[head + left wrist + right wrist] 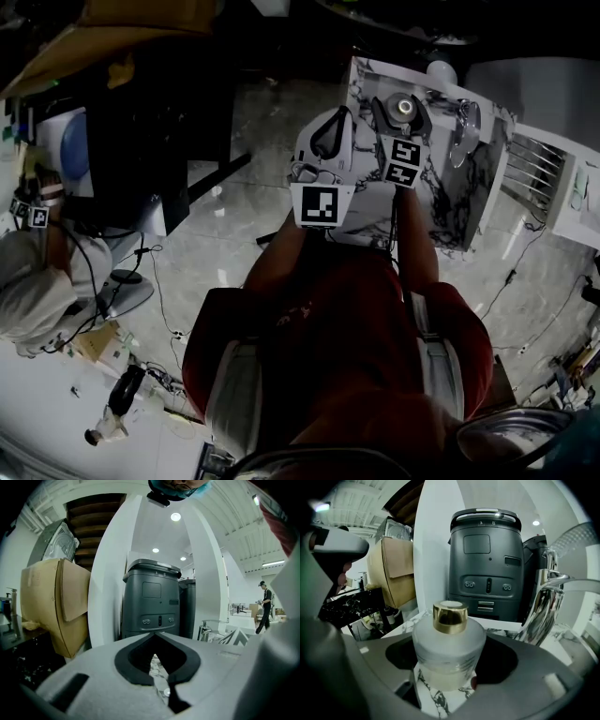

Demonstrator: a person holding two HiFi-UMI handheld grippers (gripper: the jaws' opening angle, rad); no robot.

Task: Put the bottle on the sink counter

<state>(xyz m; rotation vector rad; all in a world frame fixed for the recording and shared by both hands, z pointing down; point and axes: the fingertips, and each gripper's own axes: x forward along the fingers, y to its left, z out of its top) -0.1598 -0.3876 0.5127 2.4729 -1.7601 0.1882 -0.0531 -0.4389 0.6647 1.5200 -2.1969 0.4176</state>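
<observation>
Squarely between right tongs (451, 643): bottle (449, 654)

Bottle (449, 644): held between the jaws of the right gripper (405, 112), over the counter (506, 634);
Faucet (543, 602): set on the counter, just right of the bottle;
Bins (485, 564): stood behind the counter;
Cardboard box (391, 569): placed left of the bins;
Left gripper (328, 131): carried just left of the right gripper.

Chrome faucet (547, 605) just right of the bottle (449, 644), bare counter (408, 622) left

White marble sink counter (448, 197), grey-veined, chrome faucet (543, 602) standing on it
</observation>
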